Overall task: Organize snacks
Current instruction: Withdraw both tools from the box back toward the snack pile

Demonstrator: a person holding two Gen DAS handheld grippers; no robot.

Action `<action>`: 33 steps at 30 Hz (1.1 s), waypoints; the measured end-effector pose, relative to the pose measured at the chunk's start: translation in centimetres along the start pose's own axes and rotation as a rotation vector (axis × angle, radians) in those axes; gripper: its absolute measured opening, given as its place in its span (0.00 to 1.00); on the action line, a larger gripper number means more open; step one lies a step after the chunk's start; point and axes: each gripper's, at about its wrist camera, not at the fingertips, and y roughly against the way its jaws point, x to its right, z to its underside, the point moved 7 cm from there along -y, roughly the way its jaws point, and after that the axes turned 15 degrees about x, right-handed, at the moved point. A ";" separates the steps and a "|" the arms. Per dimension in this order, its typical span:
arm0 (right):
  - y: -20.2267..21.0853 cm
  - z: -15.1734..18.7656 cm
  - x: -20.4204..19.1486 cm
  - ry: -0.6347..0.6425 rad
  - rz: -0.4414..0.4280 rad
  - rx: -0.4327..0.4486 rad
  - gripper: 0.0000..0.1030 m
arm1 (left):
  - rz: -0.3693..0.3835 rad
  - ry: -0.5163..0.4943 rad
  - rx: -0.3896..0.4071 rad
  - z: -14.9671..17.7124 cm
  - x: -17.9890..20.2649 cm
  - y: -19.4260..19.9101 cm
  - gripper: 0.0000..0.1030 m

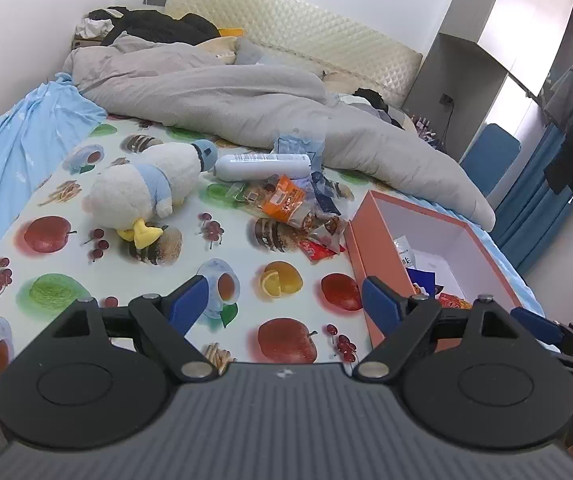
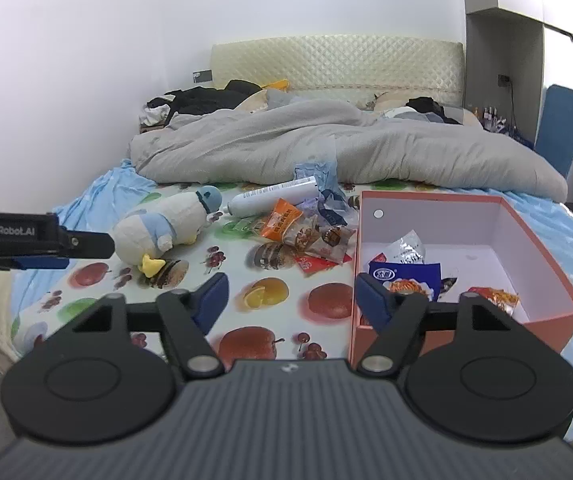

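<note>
Snacks [image 1: 294, 208] are heaped at centre of the left wrist view, beside the orange box [image 1: 370, 256] at right; the left gripper [image 1: 284, 300] is held agape, nothing between its fingers. In the right wrist view, several packets [image 2: 406, 276] are seen inside the box [image 2: 546, 280], lower right; the right gripper [image 2: 290, 298] is parted and empty.

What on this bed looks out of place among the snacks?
A plush toy lies toppled beside the snack pile, and a white bottle lies on its side; neither looks like a snack.
</note>
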 end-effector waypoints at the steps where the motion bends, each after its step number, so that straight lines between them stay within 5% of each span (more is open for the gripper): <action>1: -0.2 0.0 -0.1 -0.004 -0.001 -0.004 0.65 | 0.003 -0.001 -0.002 -0.1 0.1 -0.3 0.84; 21: -8.4 1.8 -3.0 0.062 -0.024 0.004 0.61 | -0.032 -0.005 0.012 -2.1 -3.5 -9.7 0.84; 33: -16.8 4.1 -3.5 0.058 0.035 0.032 0.58 | 0.029 0.030 -0.018 -1.1 -6.7 -18.6 0.83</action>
